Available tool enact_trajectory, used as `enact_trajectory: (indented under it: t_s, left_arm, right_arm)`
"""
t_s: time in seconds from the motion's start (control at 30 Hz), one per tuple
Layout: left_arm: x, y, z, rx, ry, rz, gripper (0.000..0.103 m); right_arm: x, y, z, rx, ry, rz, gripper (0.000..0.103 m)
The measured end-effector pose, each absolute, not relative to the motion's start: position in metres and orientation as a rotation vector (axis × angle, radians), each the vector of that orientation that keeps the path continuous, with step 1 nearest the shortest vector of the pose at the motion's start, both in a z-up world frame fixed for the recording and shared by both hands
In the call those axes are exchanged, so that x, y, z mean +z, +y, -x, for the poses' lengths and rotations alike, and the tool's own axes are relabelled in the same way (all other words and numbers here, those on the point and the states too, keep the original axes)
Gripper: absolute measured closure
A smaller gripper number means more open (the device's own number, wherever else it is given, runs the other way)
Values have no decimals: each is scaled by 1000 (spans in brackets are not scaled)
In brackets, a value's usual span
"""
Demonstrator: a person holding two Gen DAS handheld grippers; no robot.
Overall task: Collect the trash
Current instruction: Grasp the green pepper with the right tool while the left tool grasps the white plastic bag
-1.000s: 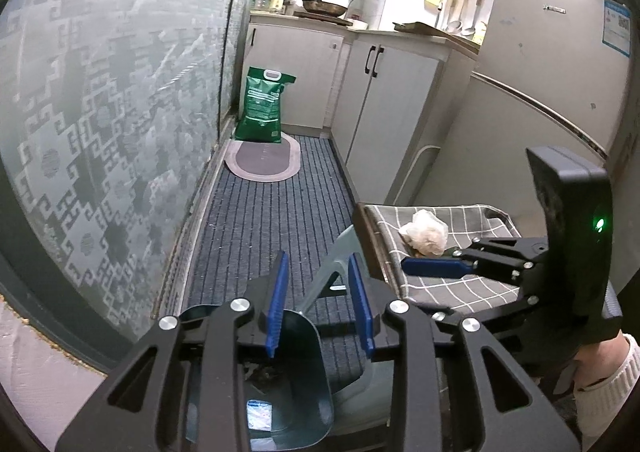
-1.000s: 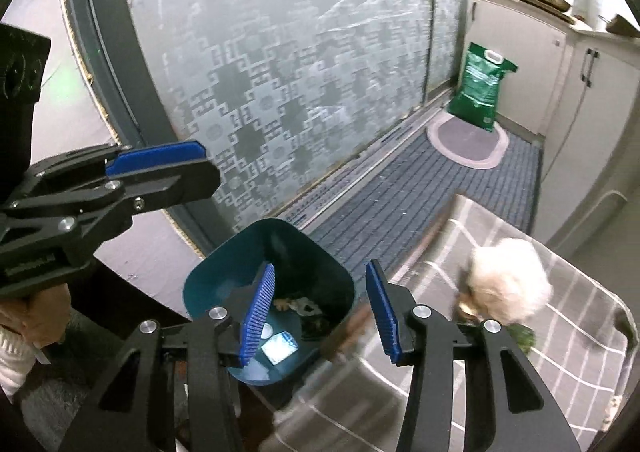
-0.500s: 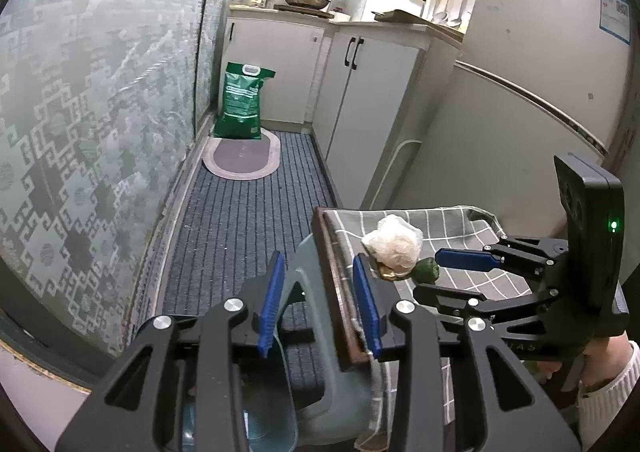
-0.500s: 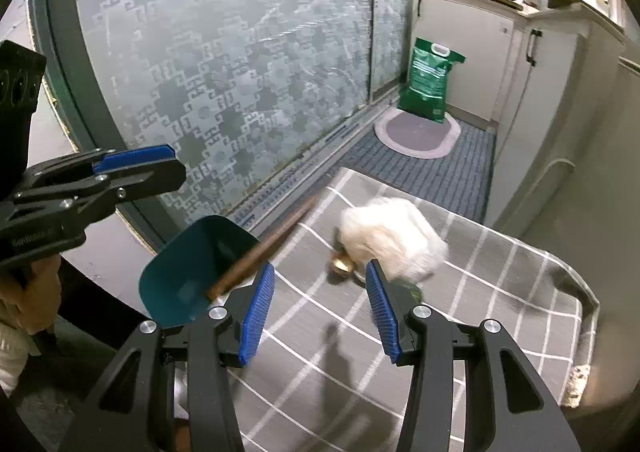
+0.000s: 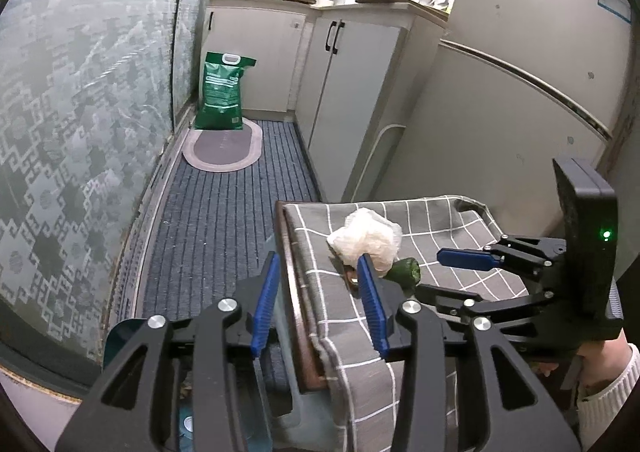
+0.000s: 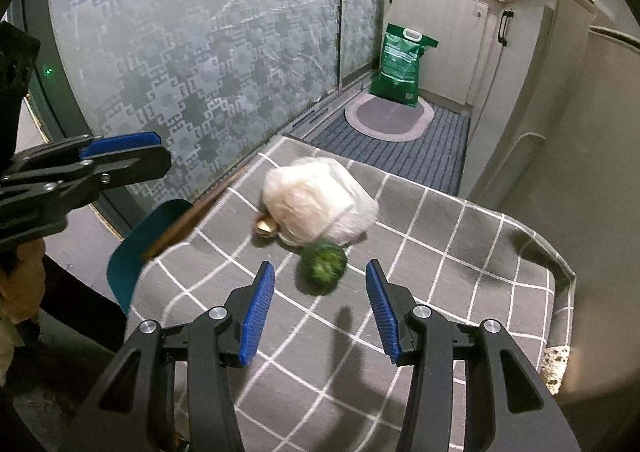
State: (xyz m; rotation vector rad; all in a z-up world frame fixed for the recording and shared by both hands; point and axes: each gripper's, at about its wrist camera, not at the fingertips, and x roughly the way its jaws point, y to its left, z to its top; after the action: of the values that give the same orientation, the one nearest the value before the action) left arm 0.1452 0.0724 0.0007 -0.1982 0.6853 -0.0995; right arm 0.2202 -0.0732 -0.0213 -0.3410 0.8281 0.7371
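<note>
Since a second ago both views have swung off the teal bin point(image 6: 132, 252) and onto the small table, bringing the trash to centre. The left gripper point(image 5: 316, 304) has just been opening its jaws with nothing between them; the right gripper point(image 6: 318, 308) hangs over the table, jaws apart and empty.

The checked grey cloth point(image 6: 420, 292) is soft and drapes loosely over the table edge, so a low closing grip could snag and drag it. At twelve o'clock from the right gripper sits a crumpled white wad point(image 6: 316, 203), light and yielding. Just before it lies a rounded green vegetable scrap point(image 6: 322, 266), which might roll away. At the wad's nine o'clock, a small brass-coloured piece point(image 6: 264, 227) is easily missed.
</note>
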Motion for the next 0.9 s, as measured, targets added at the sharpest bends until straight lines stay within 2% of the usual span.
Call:
enact_trajectory:
  t_s: [0.1,0.2,0.3,0.4,0.9]
  left_arm:
    - [-2,69,-151,-105,698,200,60]
    - [-5,67,-158,-129,721,216,60]
    - [-8,61,-164,-141,735,205,61]
    - [-12,57,-169,-153,747,206,61]
    - [-26,36,-199,-153,775,215,62]
  right_arm:
    - [-27,-71,-225,742,833,341,55]
    - [-33,-68,-230,750,848,331,59]
    - [-37,-65,-235,749,848,335,66]
    - [-38,-66,-238,762,853,317,77]
    - [-33,-101,-236,756,852,288,79]
